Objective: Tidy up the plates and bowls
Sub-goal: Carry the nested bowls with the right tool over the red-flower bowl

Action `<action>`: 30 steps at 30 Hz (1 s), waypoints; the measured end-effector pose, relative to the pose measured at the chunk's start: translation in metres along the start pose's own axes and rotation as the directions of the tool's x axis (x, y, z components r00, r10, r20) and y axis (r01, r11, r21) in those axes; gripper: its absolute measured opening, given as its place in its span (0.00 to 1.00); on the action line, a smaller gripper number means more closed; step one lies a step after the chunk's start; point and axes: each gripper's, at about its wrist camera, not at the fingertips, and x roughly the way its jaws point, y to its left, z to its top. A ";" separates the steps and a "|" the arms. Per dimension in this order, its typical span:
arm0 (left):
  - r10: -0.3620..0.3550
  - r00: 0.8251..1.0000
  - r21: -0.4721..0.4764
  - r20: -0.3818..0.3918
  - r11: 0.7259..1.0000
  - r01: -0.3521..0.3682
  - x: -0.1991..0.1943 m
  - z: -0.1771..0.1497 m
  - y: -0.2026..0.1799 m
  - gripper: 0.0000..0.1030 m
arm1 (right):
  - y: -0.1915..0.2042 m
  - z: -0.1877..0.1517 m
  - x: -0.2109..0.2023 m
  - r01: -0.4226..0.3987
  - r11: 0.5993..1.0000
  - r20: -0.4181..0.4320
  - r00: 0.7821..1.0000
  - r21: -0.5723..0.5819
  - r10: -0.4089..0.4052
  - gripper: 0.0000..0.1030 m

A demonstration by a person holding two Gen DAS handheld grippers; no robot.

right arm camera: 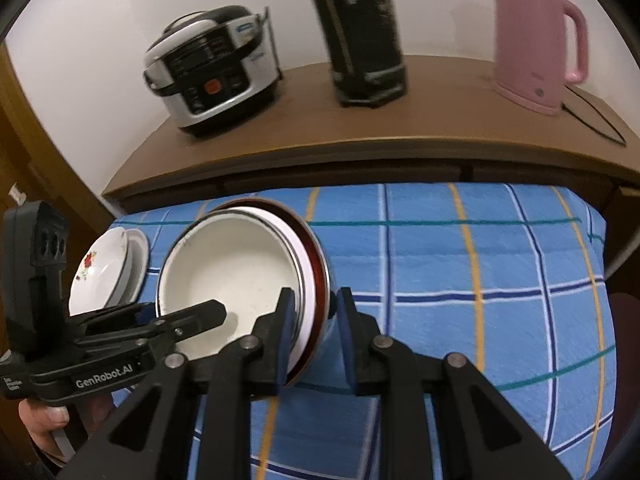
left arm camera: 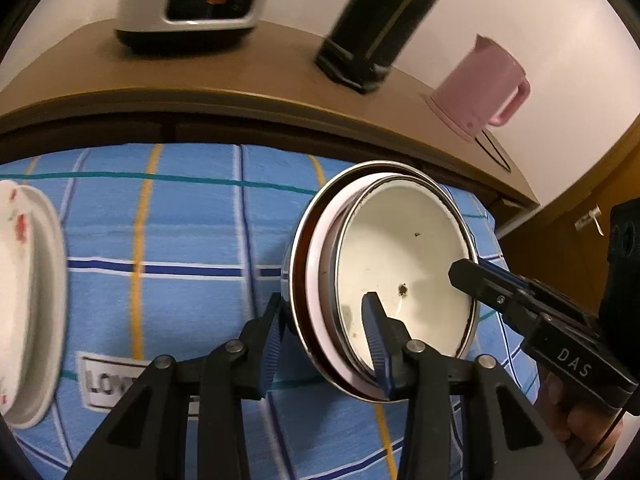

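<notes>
A stack of nested bowls [left arm camera: 400, 248] has a white enamel bowl inside a pale pink one, inside a metal one. It hangs tilted over the blue checked cloth [left arm camera: 180, 240]. My left gripper [left arm camera: 324, 324] is shut on its near rim, one finger inside and one outside. My right gripper [left arm camera: 470, 276] bites the opposite rim. In the right wrist view that right gripper [right arm camera: 316, 320] pinches the bowl stack [right arm camera: 228, 268], with the left gripper [right arm camera: 212, 312] reaching in from the left. Two stacked white plates [right arm camera: 104, 276], the top one flowered, lie at the cloth's left end.
Behind the cloth, a wooden counter [right arm camera: 440, 136] carries a silver-black rice cooker [right arm camera: 212, 72], a tall black canister [right arm camera: 360, 32] and a pink kettle [right arm camera: 536, 40] with its cord. The plates [left arm camera: 24, 280] sit left of the held stack. A hand [right arm camera: 48, 420] grips the left tool.
</notes>
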 end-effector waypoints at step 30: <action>0.163 0.975 -0.152 0.149 0.978 -0.140 -0.088 -0.010 0.082 0.40 | 0.119 0.026 0.023 -0.148 0.969 -0.012 0.989 -0.196 0.148 0.21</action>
